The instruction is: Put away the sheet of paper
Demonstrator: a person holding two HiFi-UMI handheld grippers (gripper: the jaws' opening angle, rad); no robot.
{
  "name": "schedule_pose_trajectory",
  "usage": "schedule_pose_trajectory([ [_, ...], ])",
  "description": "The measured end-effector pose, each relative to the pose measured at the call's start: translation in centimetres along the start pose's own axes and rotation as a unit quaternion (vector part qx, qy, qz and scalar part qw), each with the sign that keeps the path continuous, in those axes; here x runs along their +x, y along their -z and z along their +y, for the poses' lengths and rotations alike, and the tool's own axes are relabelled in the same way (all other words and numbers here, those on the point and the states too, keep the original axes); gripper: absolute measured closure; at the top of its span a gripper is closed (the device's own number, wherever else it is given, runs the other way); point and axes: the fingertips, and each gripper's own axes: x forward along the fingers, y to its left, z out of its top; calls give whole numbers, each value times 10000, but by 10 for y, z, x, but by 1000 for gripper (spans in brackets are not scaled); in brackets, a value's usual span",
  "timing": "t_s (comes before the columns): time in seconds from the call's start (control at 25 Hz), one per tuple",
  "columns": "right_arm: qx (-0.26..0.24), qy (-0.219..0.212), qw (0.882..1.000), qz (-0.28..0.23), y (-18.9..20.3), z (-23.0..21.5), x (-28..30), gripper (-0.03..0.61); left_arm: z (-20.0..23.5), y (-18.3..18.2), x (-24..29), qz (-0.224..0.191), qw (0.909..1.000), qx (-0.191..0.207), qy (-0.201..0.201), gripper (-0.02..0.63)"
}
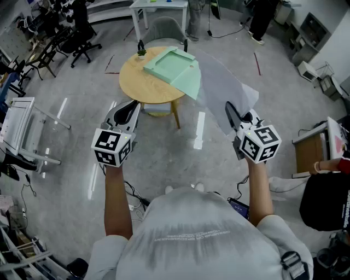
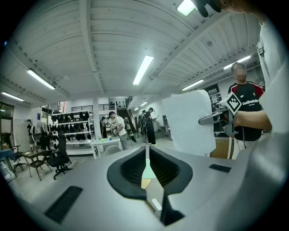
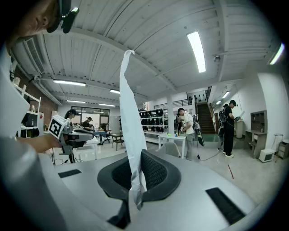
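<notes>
The sheet of paper (image 1: pixel 223 87) is thin and white, and it stands up from my right gripper (image 1: pixel 230 108), whose jaws are shut on its lower edge. In the right gripper view the paper (image 3: pixel 128 113) rises as a narrow strip from between the pads of the right gripper (image 3: pixel 134 182). A pale green folder (image 1: pixel 172 66) lies on the round wooden table (image 1: pixel 139 82) ahead of me. My left gripper (image 1: pixel 133 105) hovers over the floor short of the table, with its jaws together and nothing in them. In the left gripper view the paper (image 2: pixel 189 122) hangs to the right of the left gripper (image 2: pixel 146 151).
A small dark object (image 1: pixel 141 51) stands on the table's far left edge, and a flat box (image 1: pixel 158 109) lies under the table. Office chairs (image 1: pixel 82 38) stand at the back left, a white table (image 1: pixel 158 8) behind and a metal rack (image 1: pixel 22 131) at left. A cardboard box (image 1: pixel 310 152) and a person (image 1: pixel 328 197) are at right.
</notes>
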Motion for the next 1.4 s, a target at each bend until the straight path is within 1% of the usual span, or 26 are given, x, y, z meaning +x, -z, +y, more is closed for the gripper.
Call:
schedule_pose_trajectory([
  [0.12, 13, 25, 10000, 7, 1, 2, 2, 549, 8, 4, -2, 25, 10000, -38, -35, 572],
  [0.28, 158, 45, 9998, -101, -4, 9, 7, 549, 19, 9, -5, 37, 10000, -26, -5, 572],
  [0.48, 173, 268, 9995, 2, 1, 18, 14, 549, 29, 23, -10, 121, 9998, 66, 150, 572],
  [0.76, 364, 462, 9982, 112, 5, 16, 30, 549, 50, 29, -6, 155, 9998, 55, 142, 572],
  [0.96, 547, 492, 9972, 153, 10, -1, 55, 549, 63, 38, 10, 240, 9997, 18, 92, 572],
  [1.12, 609, 419, 9970, 210, 15, -29, 87, 549, 79, 50, 40, 431, 9991, 3, -1, 572],
  [1.24, 677, 356, 9969, 183, 15, -54, 123, 549, 102, 56, 70, 563, 9983, 3, -115, 572],
  [1.4, 749, 194, 9967, 233, 15, -94, 183, 549, 141, 56, 118, 722, 9965, -59, -407, 572],
])
